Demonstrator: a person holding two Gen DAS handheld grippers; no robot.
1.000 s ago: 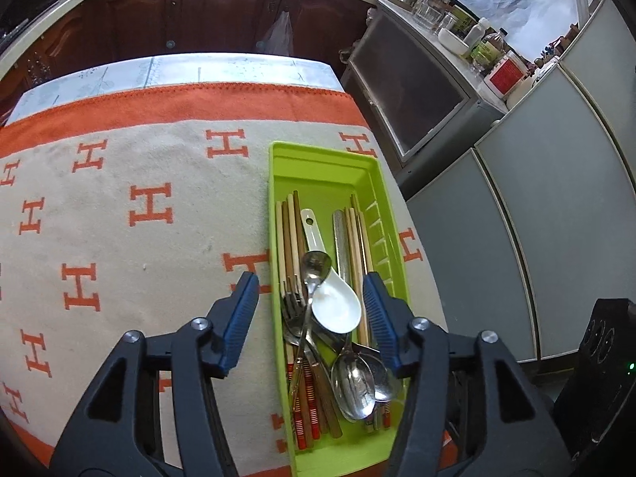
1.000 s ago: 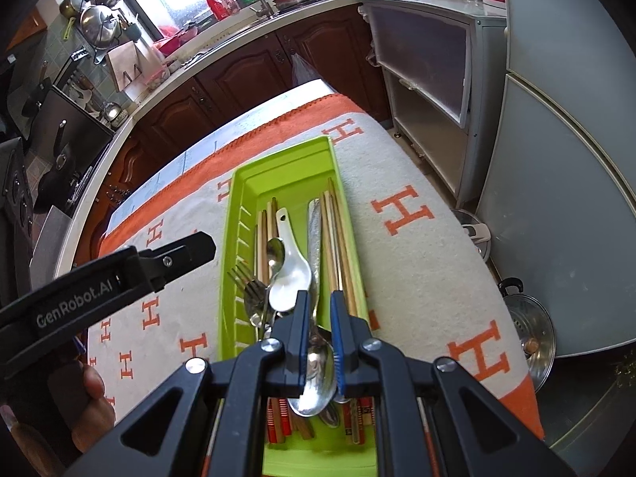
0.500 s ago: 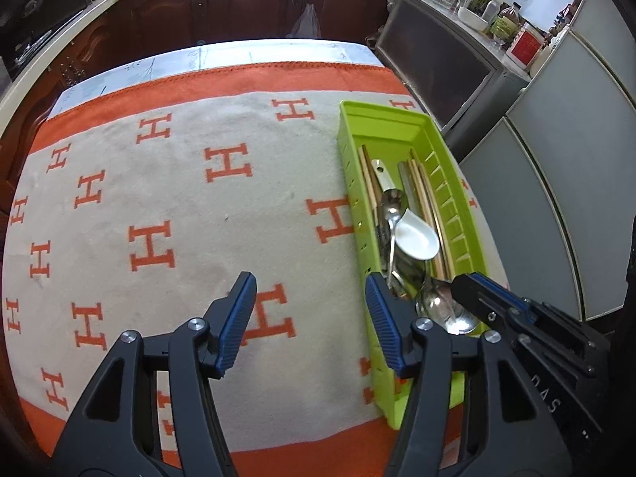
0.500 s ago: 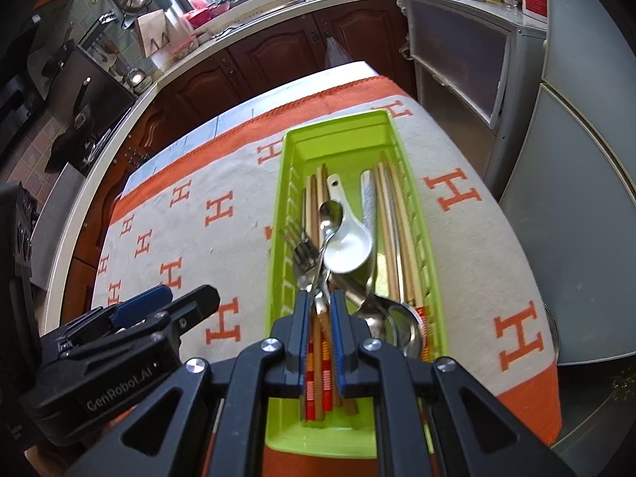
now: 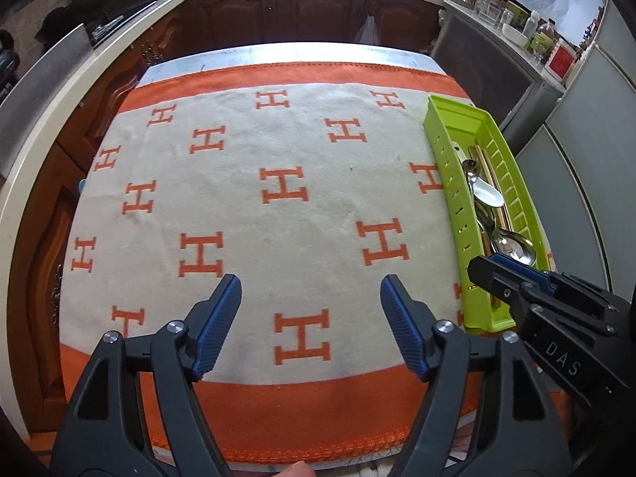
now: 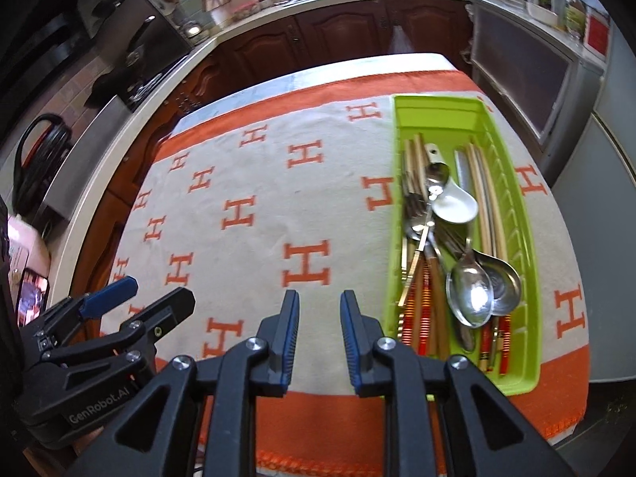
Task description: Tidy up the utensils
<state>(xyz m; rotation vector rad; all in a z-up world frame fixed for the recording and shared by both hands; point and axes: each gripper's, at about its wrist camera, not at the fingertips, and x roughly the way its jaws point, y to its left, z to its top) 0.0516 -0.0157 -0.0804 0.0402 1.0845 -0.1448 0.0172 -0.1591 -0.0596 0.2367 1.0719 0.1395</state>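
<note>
A lime green utensil tray [image 6: 528,302] lies at the right edge of the table, also in the left wrist view [image 5: 441,147]. It holds metal spoons [image 6: 471,290], a white ceramic spoon [image 6: 455,202], forks [image 6: 413,202] and chopsticks [image 6: 489,206]. My left gripper [image 5: 311,306] is wide open and empty above the cloth, left of the tray. My right gripper [image 6: 316,324] is empty, jaws a small gap apart, just left of the tray's near end. It also shows in the left wrist view [image 5: 501,274].
An orange and beige cloth with H marks [image 5: 278,187] covers the table. Wooden cabinets [image 5: 318,12] and a counter stand behind. Grey cabinet fronts [image 5: 588,159] stand close on the right. The left gripper shows in the right wrist view [image 6: 135,302].
Both grippers have pulled back and moved left, off the tray and over the cloth. The right gripper's jaws have parted slightly. The utensils lie in the tray as before.
</note>
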